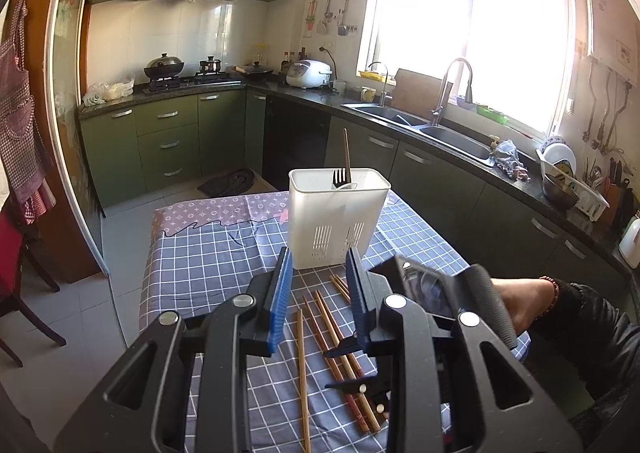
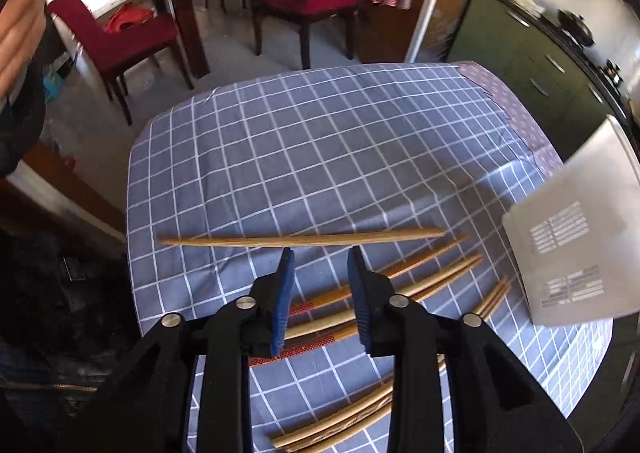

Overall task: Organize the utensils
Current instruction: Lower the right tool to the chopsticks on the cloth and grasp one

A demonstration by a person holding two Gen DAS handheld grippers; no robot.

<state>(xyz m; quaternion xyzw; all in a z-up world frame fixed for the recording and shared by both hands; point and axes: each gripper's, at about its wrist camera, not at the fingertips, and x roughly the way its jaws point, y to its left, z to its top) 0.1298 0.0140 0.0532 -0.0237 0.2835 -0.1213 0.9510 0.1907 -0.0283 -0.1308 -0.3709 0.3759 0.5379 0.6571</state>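
1. Left gripper (image 1: 318, 259) held level-ish over the table (image 1: 208, 253), jaws apart, empty.
2. Right gripper (image 2: 320, 257) tilts down over the chopsticks (image 2: 420, 281), jaws apart, gripping nothing.
3. Only the left wrist view shows the white holder (image 1: 338, 219) containing a fork (image 1: 339, 175).

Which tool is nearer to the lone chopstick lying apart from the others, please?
Right. The right tool hovers just short of the lone chopstick, tips almost over it. The left tool hangs above the table, pointing at the white holder.

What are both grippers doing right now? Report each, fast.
Left gripper: open, holding nothing.
Right gripper: open, empty, above the wooden chopsticks on the blue checked tablecloth.
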